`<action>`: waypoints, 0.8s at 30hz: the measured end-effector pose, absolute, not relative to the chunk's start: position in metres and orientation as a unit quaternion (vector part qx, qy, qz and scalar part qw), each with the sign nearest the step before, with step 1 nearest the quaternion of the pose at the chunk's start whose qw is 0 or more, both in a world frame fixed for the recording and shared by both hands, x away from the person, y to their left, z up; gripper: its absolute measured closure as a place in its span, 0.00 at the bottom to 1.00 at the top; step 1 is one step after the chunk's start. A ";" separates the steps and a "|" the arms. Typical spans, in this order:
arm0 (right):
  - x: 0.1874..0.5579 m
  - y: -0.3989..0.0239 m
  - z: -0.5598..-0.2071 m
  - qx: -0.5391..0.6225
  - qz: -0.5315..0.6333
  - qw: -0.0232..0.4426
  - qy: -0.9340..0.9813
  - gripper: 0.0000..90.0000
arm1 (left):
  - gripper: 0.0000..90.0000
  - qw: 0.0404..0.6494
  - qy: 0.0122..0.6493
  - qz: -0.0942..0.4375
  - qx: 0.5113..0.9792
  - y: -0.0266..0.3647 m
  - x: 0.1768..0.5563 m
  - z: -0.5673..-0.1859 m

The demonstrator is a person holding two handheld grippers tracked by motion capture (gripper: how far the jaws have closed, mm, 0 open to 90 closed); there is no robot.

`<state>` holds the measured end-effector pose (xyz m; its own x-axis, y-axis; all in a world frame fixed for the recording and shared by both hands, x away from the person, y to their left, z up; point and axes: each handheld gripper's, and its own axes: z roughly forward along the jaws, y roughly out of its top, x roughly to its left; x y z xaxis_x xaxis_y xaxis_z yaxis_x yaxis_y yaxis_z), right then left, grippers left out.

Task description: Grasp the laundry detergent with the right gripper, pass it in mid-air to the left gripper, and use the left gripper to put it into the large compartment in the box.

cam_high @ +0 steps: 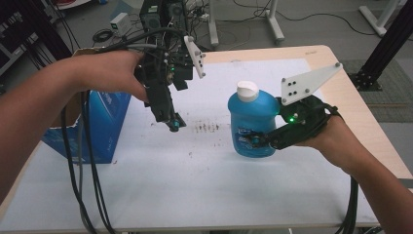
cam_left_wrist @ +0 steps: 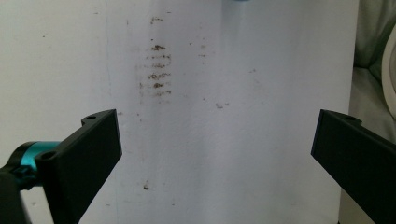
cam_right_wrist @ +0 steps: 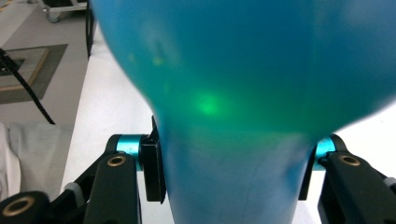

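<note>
The right gripper (cam_high: 254,140), right of centre in the high view, has its jaws clamped on the waist of a blue bottle (cam_high: 252,124) with a white flip cap (cam_high: 247,90); in the right gripper view the bottle (cam_right_wrist: 233,93) swells across the upper frame, pinched between the pads at the bottom. The bottle sits upright at about table level, though I cannot tell whether its base touches the white table (cam_high: 195,185).

The left gripper (cam_high: 171,123), upper left of centre, hangs nose-down with its jaws spread wide and nothing between them, above the brown smudges (cam_left_wrist: 156,70).

Judging by this, the carry step is in hand. The blue cardboard box (cam_high: 104,122) at the left edge looks the likely destination; next comes a steady lift and a leftward move, keeping the grip firm.
</note>
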<state>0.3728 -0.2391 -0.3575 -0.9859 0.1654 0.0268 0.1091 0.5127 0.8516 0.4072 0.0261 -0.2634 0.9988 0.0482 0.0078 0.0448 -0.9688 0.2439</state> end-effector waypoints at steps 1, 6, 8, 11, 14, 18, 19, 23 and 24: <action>0.373 -0.236 -0.358 0.076 0.486 0.028 0.870 0.50 | 0.02 0.123 0.020 0.007 0.992 0.025 0.407 -0.263; 0.376 -0.224 -0.361 0.066 0.486 0.020 0.871 0.50 | 0.02 0.127 0.017 0.003 0.992 0.022 0.403 -0.259; 0.378 -0.219 -0.361 0.062 0.487 0.015 0.871 0.50 | 0.02 0.126 0.015 0.000 0.992 0.021 0.402 -0.258; 0.379 -0.212 -0.361 0.054 0.488 0.011 0.871 0.50 | 0.02 0.125 0.011 -0.007 0.992 0.019 0.401 -0.257; 0.381 -0.205 -0.360 0.053 0.492 0.005 0.869 0.50 | 0.02 0.127 0.008 -0.010 0.992 0.017 0.400 -0.256; 0.384 -0.198 -0.359 0.047 0.494 0.003 0.868 0.50 | 0.02 0.125 0.005 -0.013 0.992 0.015 0.398 -0.254; 0.384 -0.195 -0.359 0.045 0.494 0.001 0.868 0.50 | 0.02 0.124 0.004 -0.013 0.992 0.014 0.398 -0.253; 0.387 -0.185 -0.359 0.038 0.496 -0.005 0.867 0.50 | 0.02 0.123 0.002 -0.013 0.992 0.013 0.398 -0.249; 0.387 -0.185 -0.359 0.038 0.496 -0.005 0.867 0.50 | 0.02 0.123 0.002 -0.013 0.992 0.013 0.398 -0.249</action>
<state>0.3875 -0.1854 -0.3590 -0.9970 0.0620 0.0462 0.0712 0.5045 0.8605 0.3976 0.0129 -0.2487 0.9996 0.0011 -0.0267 0.0076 -0.9696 0.2447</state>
